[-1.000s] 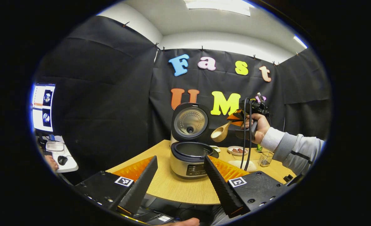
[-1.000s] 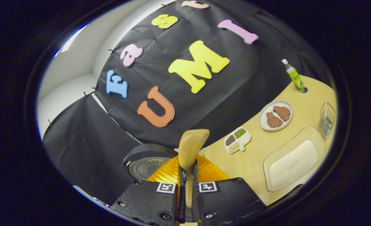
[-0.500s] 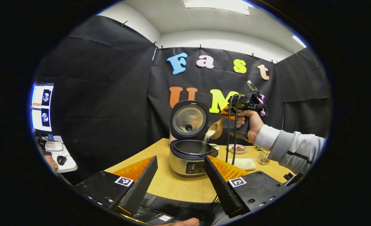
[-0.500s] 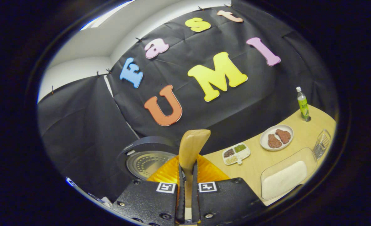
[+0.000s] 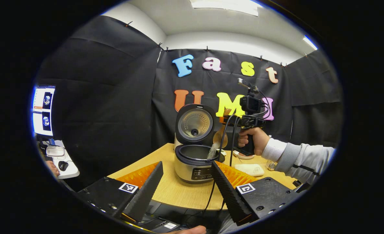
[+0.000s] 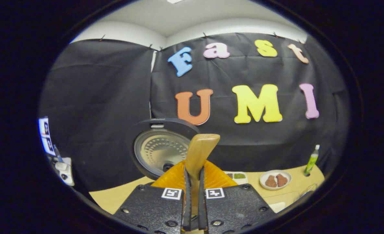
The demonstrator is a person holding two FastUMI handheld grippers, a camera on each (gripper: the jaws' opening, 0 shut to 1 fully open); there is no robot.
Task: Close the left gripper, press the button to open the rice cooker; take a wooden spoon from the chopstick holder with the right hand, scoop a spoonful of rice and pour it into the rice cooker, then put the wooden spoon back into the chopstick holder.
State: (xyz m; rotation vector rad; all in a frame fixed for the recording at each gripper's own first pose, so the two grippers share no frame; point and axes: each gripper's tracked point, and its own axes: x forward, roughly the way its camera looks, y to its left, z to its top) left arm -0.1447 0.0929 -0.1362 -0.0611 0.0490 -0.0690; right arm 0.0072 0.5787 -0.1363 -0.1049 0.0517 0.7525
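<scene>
Tipped further since a second ago, the wooden spoon (image 6: 200, 152), clamped between the right gripper (image 6: 192, 208) fingers, is emptied into the opened rice cooker (image 5: 194, 159) beyond the wide-spread left gripper (image 5: 187, 185) fingers; only returning it remains.

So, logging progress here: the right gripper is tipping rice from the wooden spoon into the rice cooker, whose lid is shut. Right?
Not quite: the lid stands open, as the left gripper view shows. The right gripper is indeed tipping rice from the wooden spoon into the rice cooker.
</scene>
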